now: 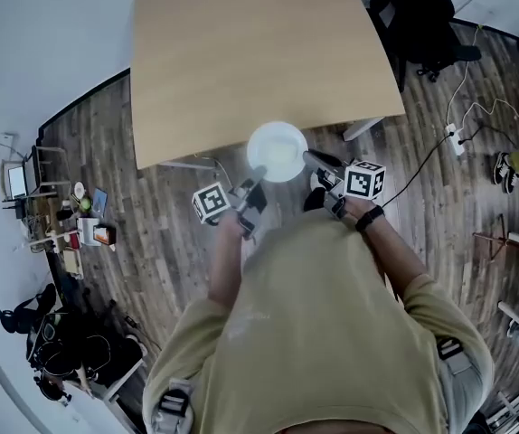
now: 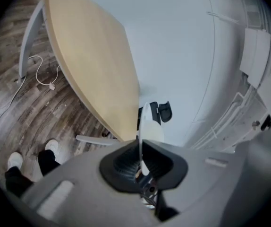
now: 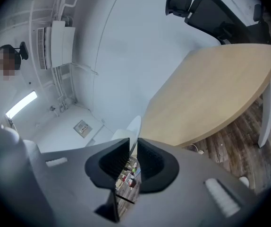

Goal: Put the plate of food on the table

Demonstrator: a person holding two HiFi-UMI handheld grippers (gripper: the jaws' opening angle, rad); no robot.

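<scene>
The task is partway done: the plate is at the near edge of the bench but not yet set down on it. In the head view it sits across that edge, its far half over the wood and its near half over the floor. I judge it to be carried in the air, not resting, though no view shows the gap under it. What is left is to bring it further in over the bench, lower it flat and let go on both sides.

The plate hangs between the two grippers, one on each side of its rim. The left gripper has its jaws clenched on the left rim; in its own view the thin white edge runs straight up from between the pads, with the bench just beside it. The right gripper grasps the opposite rim in the same way, and its view shows the rim pinched in the narrow slot between its jaws, the bench top stretching away beyond.

The plate looks plain white from above (any food on it cannot be made out)
</scene>
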